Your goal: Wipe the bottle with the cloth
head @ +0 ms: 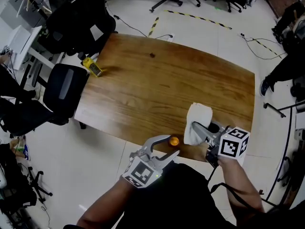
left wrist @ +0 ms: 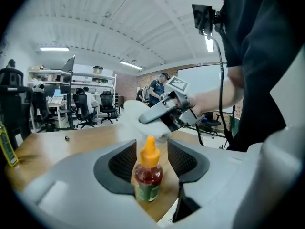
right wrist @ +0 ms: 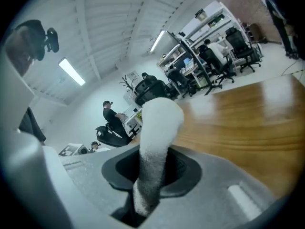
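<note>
Right at the near edge of the bench (head: 157,85) stands the bottle (left wrist: 147,178), upright: a small one with red contents, a green label and an orange cap (head: 174,140). It stands between the jaws of the left gripper (head: 171,147), which are spread wide. In the left gripper view, bench wood shows between the bottle and one dark pad. The other pad stands close beside the bottle without visibly pressing on it. That gripper reaches in from the person's side, low over the bench edge.

Just to the right of the cap in the head view is the cloth (head: 199,114), white and fluffy, pinched in the closed jaws of the right gripper (head: 196,129). The right gripper view shows it clamped between the pads, a folded wad rising out past the jaw tips. From the left gripper view the cloth appears blurred above and behind the cap, off the bench; whether it touches the cap I cannot tell.

The rest of the bench is brown wood. A yellow object (head: 92,67) lies by its far left corner and a small dark speck (head: 152,55) near the far edge, both well apart from the bottle. A black office chair (head: 64,90) sits against the left end of the bench. On the pale floor (head: 209,32) beyond lie cables (head: 133,27) and a strip of yellow-and-black tape (head: 198,17). People sit and stand at desks in the background of both gripper views.
</note>
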`<state>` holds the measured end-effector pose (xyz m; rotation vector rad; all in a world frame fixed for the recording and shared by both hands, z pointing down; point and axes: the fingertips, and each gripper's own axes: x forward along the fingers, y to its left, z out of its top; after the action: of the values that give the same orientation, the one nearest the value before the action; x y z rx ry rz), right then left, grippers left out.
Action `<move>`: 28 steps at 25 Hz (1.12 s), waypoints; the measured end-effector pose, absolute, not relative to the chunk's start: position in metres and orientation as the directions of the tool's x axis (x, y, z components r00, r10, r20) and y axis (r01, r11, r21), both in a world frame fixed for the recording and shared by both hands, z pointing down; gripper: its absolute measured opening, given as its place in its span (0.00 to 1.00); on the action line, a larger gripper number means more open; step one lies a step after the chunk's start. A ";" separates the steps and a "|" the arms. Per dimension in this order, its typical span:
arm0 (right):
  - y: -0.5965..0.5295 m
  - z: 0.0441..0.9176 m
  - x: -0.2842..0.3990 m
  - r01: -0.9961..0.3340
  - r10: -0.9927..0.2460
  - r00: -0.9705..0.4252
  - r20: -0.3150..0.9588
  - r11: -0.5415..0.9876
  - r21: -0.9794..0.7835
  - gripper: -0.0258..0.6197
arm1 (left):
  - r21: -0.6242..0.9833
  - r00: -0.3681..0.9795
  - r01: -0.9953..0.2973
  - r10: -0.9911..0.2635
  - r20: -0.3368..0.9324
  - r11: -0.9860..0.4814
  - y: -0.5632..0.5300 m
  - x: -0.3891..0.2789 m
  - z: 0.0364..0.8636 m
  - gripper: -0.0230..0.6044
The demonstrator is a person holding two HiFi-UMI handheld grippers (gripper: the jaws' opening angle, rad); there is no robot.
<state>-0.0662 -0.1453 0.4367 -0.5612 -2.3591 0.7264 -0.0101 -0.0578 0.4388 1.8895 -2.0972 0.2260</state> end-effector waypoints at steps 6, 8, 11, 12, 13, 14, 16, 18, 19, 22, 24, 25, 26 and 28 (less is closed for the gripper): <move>-0.156 0.390 -0.020 0.186 0.458 -0.789 0.409 0.813 -0.553 0.16 | 0.062 -0.153 -0.982 -0.938 0.310 0.180 -0.048 0.006 0.410 0.38; -0.159 0.383 -0.022 0.222 0.476 -0.780 0.406 0.818 -0.531 0.16 | 0.013 -0.180 -0.981 -0.926 0.332 0.195 -0.050 0.009 0.411 0.38; -0.148 0.381 -0.039 0.322 0.561 -0.721 0.407 0.791 -0.520 0.16 | 0.013 -0.232 -0.967 -0.904 0.359 0.254 -0.051 0.010 0.416 0.38; -0.143 0.383 -0.047 0.359 0.592 -0.693 0.413 0.779 -0.514 0.16 | 0.023 -0.250 -0.960 -0.895 0.369 0.278 -0.050 0.010 0.418 0.38; -0.138 0.384 -0.057 0.394 0.620 -0.663 0.420 0.766 -0.508 0.16 | 0.030 -0.269 -0.953 -0.886 0.376 0.302 -0.050 0.010 0.419 0.39; -0.133 0.387 -0.069 0.428 0.646 -0.632 0.428 0.752 -0.502 0.15 | 0.035 -0.289 -0.945 -0.877 0.383 0.327 -0.050 0.009 0.419 0.39; -0.124 0.393 -0.094 0.489 0.695 -0.563 0.446 0.716 -0.499 0.16 | 0.046 -0.327 -0.926 -0.858 0.396 0.374 -0.053 0.004 0.420 0.39; -0.110 0.403 -0.115 0.547 0.753 -0.472 0.458 0.658 -0.517 0.16 | 0.067 -0.363 -0.904 -0.839 0.405 0.423 -0.056 0.002 0.423 0.39; -0.101 0.409 -0.123 0.575 0.783 -0.420 0.459 0.621 -0.532 0.16 | 0.073 -0.382 -0.892 -0.830 0.406 0.447 -0.057 0.002 0.426 0.39; -0.072 0.428 -0.138 0.643 0.858 -0.252 0.448 0.495 -0.584 0.15 | 0.067 -0.438 -0.862 -0.804 0.402 0.503 -0.063 -0.003 0.432 0.39; -0.052 0.440 -0.142 0.667 0.889 -0.149 0.432 0.413 -0.620 0.16 | 0.067 -0.474 -0.838 -0.784 0.400 0.541 -0.066 -0.009 0.436 0.39; -0.045 0.445 -0.142 0.670 0.899 -0.107 0.424 0.381 -0.637 0.16 | 0.067 -0.491 -0.827 -0.774 0.401 0.559 -0.067 -0.011 0.437 0.39; -0.038 0.449 -0.143 0.667 0.906 -0.072 0.417 0.355 -0.655 0.16 | 0.062 -0.505 -0.817 -0.763 0.403 0.573 -0.069 -0.012 0.439 0.38; -0.028 0.456 -0.146 0.642 0.915 -0.024 0.403 0.323 -0.695 0.16 | 0.050 -0.523 -0.805 -0.746 0.413 0.592 -0.071 -0.013 0.441 0.38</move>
<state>-0.1456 -0.0278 0.4561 -1.4006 -1.7477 0.4076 -0.0132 -0.0707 0.4407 1.2465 -2.4311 0.2061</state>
